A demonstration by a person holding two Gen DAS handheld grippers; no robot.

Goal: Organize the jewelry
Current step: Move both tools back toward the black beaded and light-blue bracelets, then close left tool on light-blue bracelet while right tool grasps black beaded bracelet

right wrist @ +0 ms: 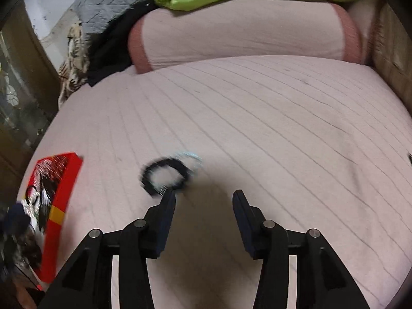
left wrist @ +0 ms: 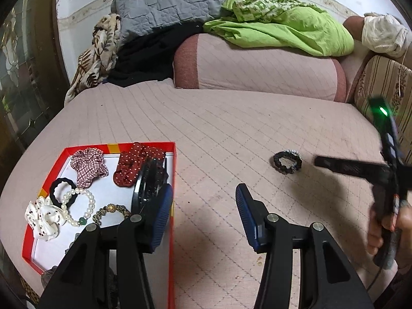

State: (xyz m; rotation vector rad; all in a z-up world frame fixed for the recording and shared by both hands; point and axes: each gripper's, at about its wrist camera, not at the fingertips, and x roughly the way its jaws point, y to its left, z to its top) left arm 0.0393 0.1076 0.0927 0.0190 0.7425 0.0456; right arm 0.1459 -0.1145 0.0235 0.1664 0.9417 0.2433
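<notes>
A red box [left wrist: 175, 170] with a white floor sits on the pink quilted bed at the left. It holds scrunchies, a black hair tie [left wrist: 61, 190], a pearl bracelet [left wrist: 79, 206], a gold beaded bracelet [left wrist: 110, 212] and black bangles [left wrist: 148, 180]. My left gripper [left wrist: 204, 206] is open, its left finger over the box's right side against the bangles. A black bracelet with a silver one [left wrist: 287, 161] lies on the bed; it also shows blurred in the right wrist view [right wrist: 167, 173]. My right gripper [right wrist: 204, 198] is open just in front of it, left fingertip at its edge.
A pink bolster pillow [left wrist: 257, 64] lies across the back of the bed, with a green sheet [left wrist: 278, 23], a grey quilt [left wrist: 167, 0] and dark clothes behind it. A striped headboard cushion [left wrist: 381, 85] is at the right. The box edge [right wrist: 59, 206] shows at the right wrist view's left.
</notes>
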